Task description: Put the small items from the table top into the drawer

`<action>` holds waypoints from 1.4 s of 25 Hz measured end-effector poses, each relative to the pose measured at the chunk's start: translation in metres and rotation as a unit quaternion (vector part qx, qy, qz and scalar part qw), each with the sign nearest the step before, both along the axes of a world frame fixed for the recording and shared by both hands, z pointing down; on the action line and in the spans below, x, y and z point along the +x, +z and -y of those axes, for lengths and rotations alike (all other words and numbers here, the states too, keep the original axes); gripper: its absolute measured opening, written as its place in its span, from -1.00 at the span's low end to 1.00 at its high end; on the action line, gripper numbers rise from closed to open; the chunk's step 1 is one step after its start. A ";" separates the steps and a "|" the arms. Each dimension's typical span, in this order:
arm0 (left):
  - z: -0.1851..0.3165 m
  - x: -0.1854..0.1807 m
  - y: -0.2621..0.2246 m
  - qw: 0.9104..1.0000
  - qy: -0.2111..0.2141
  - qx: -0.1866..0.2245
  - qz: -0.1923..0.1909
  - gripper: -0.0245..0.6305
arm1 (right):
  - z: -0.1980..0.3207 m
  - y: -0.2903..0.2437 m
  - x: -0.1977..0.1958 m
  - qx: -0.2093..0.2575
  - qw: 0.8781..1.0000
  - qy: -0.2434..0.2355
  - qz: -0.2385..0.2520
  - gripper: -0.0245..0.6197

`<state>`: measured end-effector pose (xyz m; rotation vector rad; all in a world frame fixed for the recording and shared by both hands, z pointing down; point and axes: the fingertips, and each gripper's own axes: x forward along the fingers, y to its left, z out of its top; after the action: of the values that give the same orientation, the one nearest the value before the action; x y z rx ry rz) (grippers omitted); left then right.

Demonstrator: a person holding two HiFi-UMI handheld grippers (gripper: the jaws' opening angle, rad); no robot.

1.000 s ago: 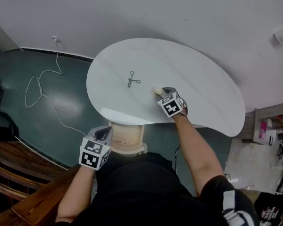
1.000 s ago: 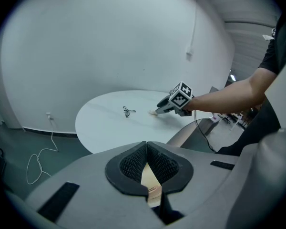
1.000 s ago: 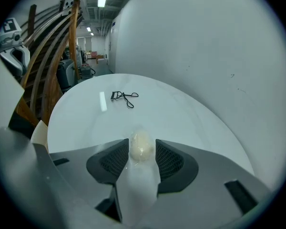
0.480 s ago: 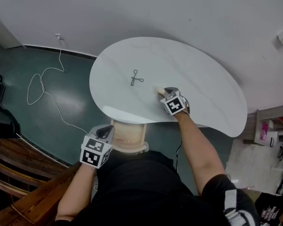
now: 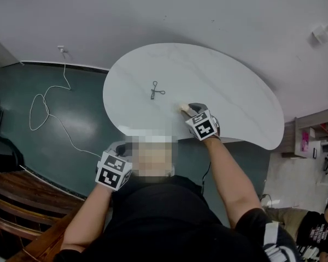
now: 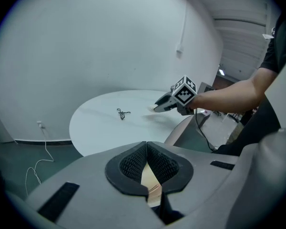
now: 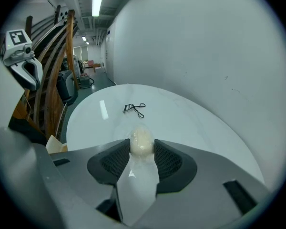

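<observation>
The left gripper (image 6: pixel 146 149) hung low with its jaws together, empty. A black wire tool (image 5: pixel 154 90) lay on the white oval table (image 5: pixel 235 91). The right gripper (image 7: pixel 142 151) pinched a cream egg-shaped lump (image 7: pixel 141 141). The pale wooden drawer (image 7: pixel 55 146) lay back to its left.

We're looking at a black short-sleeved top (image 5: pixel 164 222) on the person, forearms bare, with a pale patch of print on the right sleeve (image 5: pixel 269 234) that's too small to read. The left tool (image 6: pixel 146 152) is a smooth grey shell with black, finely ribbed pads (image 6: pixel 131 165) and narrow black slots (image 6: pixel 61 195) set in its flanks. The right tool (image 7: pixel 142 146) matches it, with the same grey shell and black pads. Each carries a white cube with black square markers: left cube (image 5: pixel 113 171), right cube (image 5: pixel 203 126). And we can see a thin dark cable (image 6: pixel 200 133) hanging off the right tool.
</observation>
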<state>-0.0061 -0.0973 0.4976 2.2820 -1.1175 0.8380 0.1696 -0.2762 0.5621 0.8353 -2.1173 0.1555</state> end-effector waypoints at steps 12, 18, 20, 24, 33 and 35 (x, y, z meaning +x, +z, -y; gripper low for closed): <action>0.001 -0.012 0.007 0.997 0.074 -0.008 0.009 -0.87 | -0.082 -0.004 -0.033 -0.014 0.997 0.047 0.065 -0.43; 0.006 -0.017 0.012 0.996 0.084 -0.008 -0.002 -0.88 | -0.127 0.012 -0.049 -0.038 0.997 0.038 0.054 -0.43; 0.001 -0.019 0.021 0.996 0.091 -0.021 -0.002 -0.87 | -0.142 0.019 -0.054 -0.049 0.997 0.032 0.048 -0.43; -0.009 -0.019 0.031 0.995 0.095 -0.039 -0.010 -0.87 | -0.170 0.031 -0.056 -0.073 0.996 0.028 0.042 -0.43; -0.024 -0.031 0.047 0.996 0.070 -0.058 -0.017 -0.88 | -0.213 0.089 -0.075 -0.129 0.990 -0.054 -0.028 -0.43; -0.028 -0.037 0.050 0.996 0.061 -0.062 -0.015 -0.87 | -0.219 0.108 -0.086 -0.142 0.985 -0.083 -0.046 -0.43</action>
<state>-0.0433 -0.0697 0.5481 2.2698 -0.8937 0.8906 0.0837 -0.0570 0.6698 0.4879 -2.0077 0.3163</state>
